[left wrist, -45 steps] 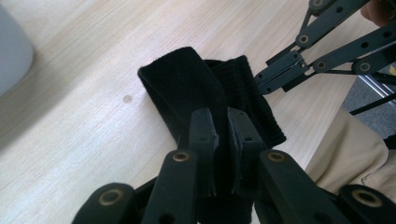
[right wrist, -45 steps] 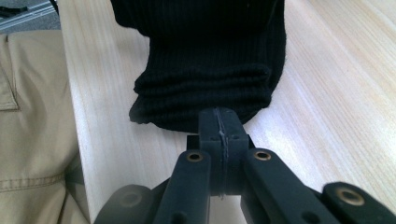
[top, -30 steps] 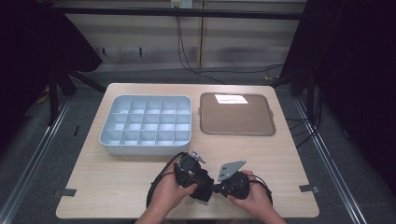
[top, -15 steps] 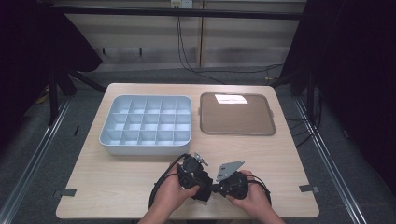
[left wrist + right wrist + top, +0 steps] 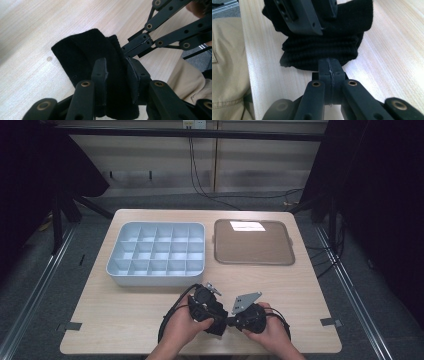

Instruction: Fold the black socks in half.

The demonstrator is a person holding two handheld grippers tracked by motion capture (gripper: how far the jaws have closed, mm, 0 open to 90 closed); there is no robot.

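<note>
A folded black knitted cloth [image 5: 82,55] lies at the table's front edge between my two grippers. My left gripper [image 5: 116,67] has the cloth [image 5: 324,47] between its jaws. Those jaws have just been opening and stand loosely on either side of the fold. My right gripper [image 5: 329,61] comes in from the opposite side, its jaws pressed together on the cloth's near hem. In the high view the left gripper [image 5: 219,320] and the right gripper [image 5: 231,321] meet tip to tip, each held in a hand.
A light blue compartment tray [image 5: 156,279] stands behind the grippers at the left. A brown flat tray [image 5: 254,245] sits at the back right. The person's beige trouser leg [image 5: 227,62] is just past the table's front edge.
</note>
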